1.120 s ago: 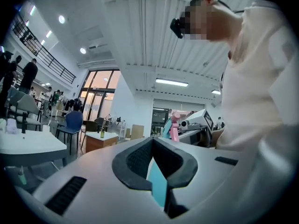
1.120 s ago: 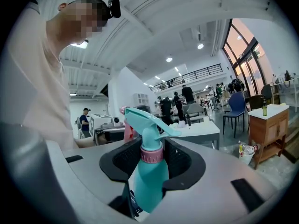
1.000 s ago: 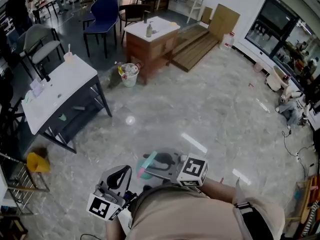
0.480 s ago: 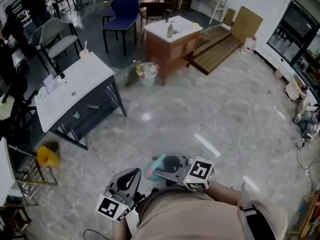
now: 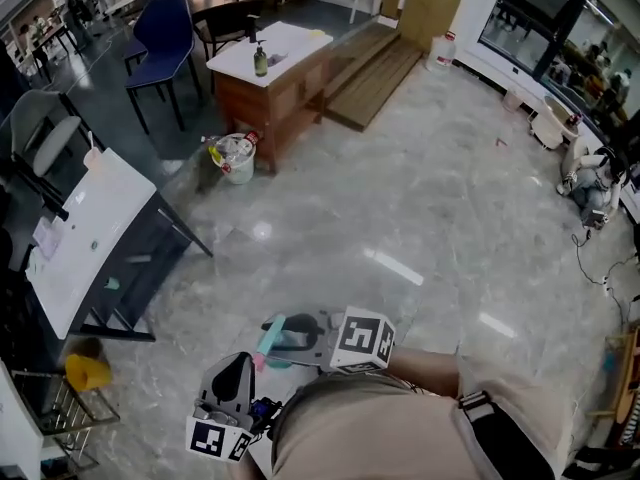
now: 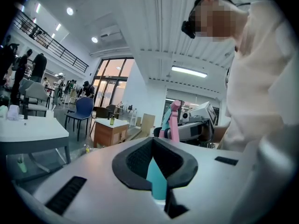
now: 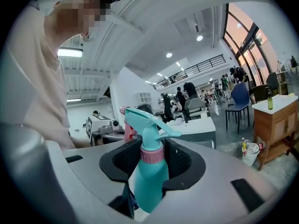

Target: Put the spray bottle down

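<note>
We stand on a glossy grey marble floor (image 5: 430,198) in a large open room.

The teal plastic spray bottle (image 7: 149,171), with a pink collar and a teal trigger head, is in the air. It sits low in front of our torso, above the floor, and rests on nothing. The right gripper (image 7: 152,164) pinches it. The black jaws close on the bottle's body just below the collar, and the trigger head stands clear above them. In the head view the bottle (image 5: 272,336) shows at the left end of the right gripper (image 5: 295,333), whose marker cube (image 5: 362,340) sits at the other end.

The left gripper (image 5: 232,380) hangs near, lower in that picture and apart from the bottle. In its own view its black jaws narrow to a V with a teal sliver in the gap. We cannot tell what that sliver is, nor whether the jaws press on it.

Farther out on the left stands a white-topped surface (image 5: 80,238) on a dark frame, with a small yellow object (image 5: 88,371) on the floor near its foot. Beyond it is a brown wooden cabinet (image 5: 290,103) with a white top, and a dark bottle (image 5: 260,61) stands on that top. A white bin (image 5: 238,156) full of rubbish sits on the floor just beside the cabinet. A blue chair (image 5: 165,33) stands behind it, and a low wooden platform (image 5: 370,68) lies to its right.
</note>
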`<state>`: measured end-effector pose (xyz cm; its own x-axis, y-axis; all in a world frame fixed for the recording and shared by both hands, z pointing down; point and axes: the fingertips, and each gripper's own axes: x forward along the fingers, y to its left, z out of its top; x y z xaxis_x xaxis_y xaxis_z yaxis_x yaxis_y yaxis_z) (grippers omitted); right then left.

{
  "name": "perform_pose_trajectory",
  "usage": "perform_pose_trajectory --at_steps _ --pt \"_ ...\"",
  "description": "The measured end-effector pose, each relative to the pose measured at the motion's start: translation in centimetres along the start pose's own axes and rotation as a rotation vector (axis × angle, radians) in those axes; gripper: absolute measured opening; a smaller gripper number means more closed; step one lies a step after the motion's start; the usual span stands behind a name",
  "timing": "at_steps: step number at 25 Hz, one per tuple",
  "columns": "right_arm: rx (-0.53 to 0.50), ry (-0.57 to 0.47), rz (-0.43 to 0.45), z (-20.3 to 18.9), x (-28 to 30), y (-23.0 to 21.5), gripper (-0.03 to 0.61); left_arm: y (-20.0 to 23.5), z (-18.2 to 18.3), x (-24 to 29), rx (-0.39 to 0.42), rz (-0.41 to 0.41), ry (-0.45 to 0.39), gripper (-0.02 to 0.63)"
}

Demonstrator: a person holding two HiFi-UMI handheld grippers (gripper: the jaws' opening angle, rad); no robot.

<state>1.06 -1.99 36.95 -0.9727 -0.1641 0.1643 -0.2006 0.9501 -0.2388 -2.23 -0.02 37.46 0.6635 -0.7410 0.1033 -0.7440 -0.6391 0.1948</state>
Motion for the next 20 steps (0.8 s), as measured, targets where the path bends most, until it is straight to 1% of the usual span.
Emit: perform_pose_trajectory --at_steps 5,12,16,20 --pt "0.007 -0.013 0.026 0.8 -1.1 -2.9 0.160 0.6 0.5 3.1 -0.006 0.027 0.014 0.009" --pt "0.012 -0.044 0.059 1.4 -3.0 -6.4 0.160 0.9 2.0 7.5 0.056 0.058 0.045 0.009" --pt "0.017 -0.052 0.076 1.4 -4.0 -7.6 0.160 0.5 2.0 8.5 0.075 0.087 0.074 0.009" --pt "0.026 -0.063 0.096 1.5 -4.9 -8.3 0.160 0.6 1.9 9.2 0.070 0.114 0.090 0.009"
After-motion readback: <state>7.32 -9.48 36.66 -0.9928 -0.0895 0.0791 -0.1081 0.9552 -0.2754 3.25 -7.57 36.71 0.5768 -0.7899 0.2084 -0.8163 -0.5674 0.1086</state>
